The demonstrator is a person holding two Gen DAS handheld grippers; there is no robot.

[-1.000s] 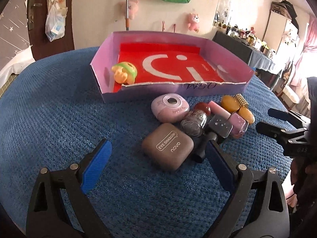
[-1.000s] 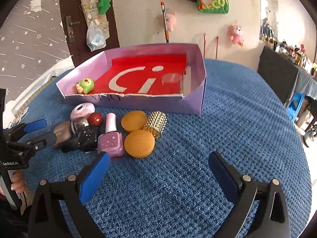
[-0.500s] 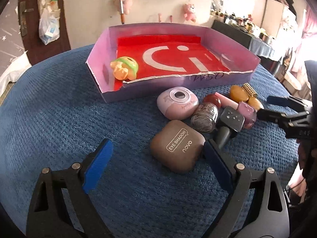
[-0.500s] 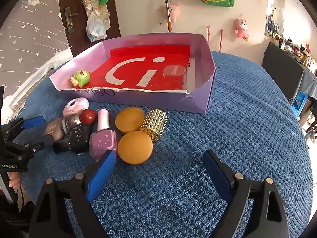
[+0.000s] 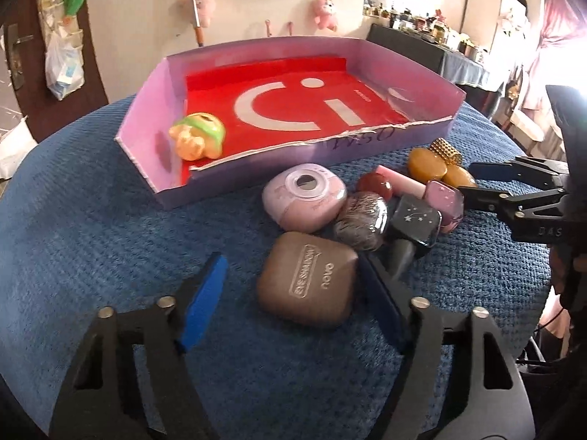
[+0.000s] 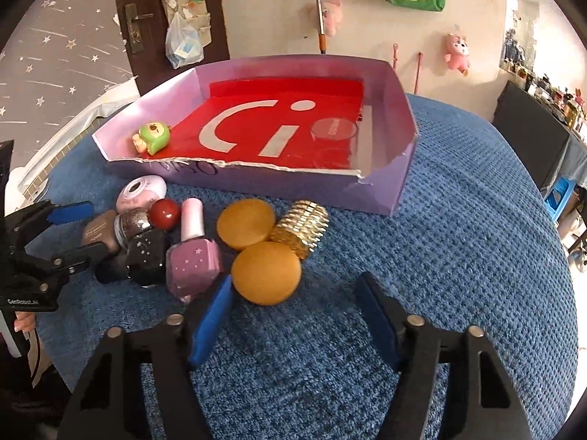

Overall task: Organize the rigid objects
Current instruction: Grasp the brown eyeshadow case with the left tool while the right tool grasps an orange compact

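Both grippers have advanced: the left gripper [image 5: 293, 295], open, now straddles the brown eyeshadow case [image 5: 306, 279] lying before the purple box [image 5: 256, 172], so closing comes next, while the right gripper [image 6: 293, 311], open, nears the orange disc [image 6: 266, 272].

Probably a home: pink plush toys [image 6: 456, 52] on wall, wooden door [image 6: 172, 22], cluttered shelf [image 5: 422, 24].

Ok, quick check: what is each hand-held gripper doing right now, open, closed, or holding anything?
Left hand-held gripper: open, holding nothing, brown eyeshadow case between its fingers.
Right hand-held gripper: open, holding nothing.
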